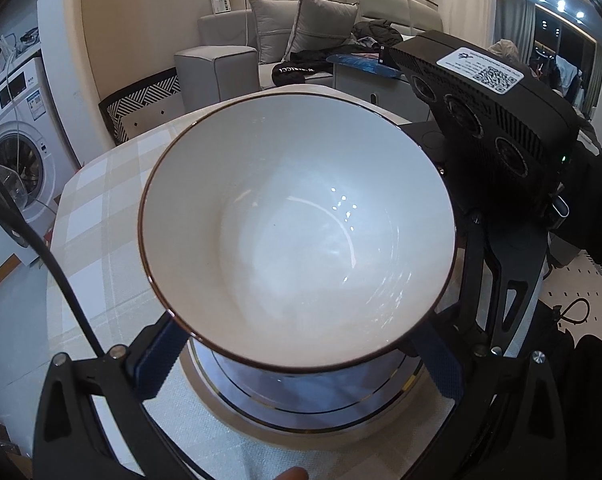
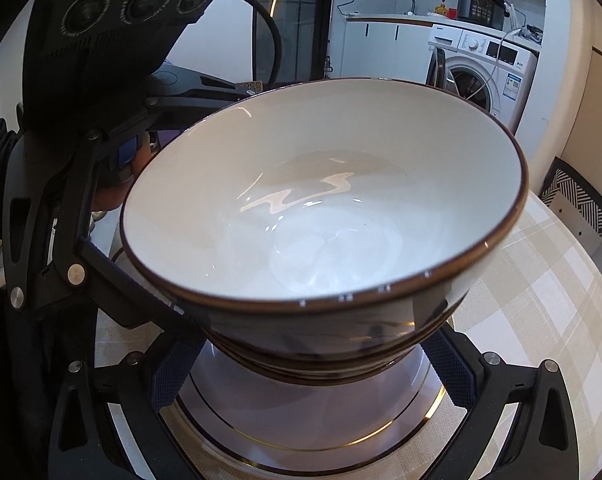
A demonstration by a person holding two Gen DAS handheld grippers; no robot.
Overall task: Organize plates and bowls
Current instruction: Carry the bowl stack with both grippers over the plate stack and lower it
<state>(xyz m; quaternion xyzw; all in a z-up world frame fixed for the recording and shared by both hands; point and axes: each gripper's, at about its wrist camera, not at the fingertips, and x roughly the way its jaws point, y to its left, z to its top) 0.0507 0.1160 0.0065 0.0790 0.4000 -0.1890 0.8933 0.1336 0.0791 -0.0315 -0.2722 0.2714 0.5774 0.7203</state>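
Close in, the left hand-held gripper [image 1: 301,364] has its blue-padded fingers [image 1: 161,364] set on either side of the foot of a white bowl [image 1: 297,232]; the pads look pressed to the base, so I read it as pinching the bowl low down. From the other side, the right hand-held gripper [image 2: 309,368] brackets the same base with its own blue pads [image 2: 173,376]. Whether those pads touch or stand just off the foot, I cannot tell.

In the right wrist view the bowl [image 2: 325,208] looks like the top of a nested stack, dark rims showing beneath it. It sits just over a gold-ringed plate [image 1: 313,404], which lies on the checked tabletop [image 1: 97,208]. Whether the stack rests on the plate or hangs a touch above it is not clear.

My read on handling: glazed ceramic, stiff, fairly heavy as a stack, slick and quick to chip. The narrow foot is the best hold, since the flared wall would slide out of the pads. Two grips from opposite sides should keep it level. Any tilt could send the upper bowl skating.

Farther off, a grey sofa [image 1: 229,52] in the left view, and a washing machine [image 2: 485,72] in the right.
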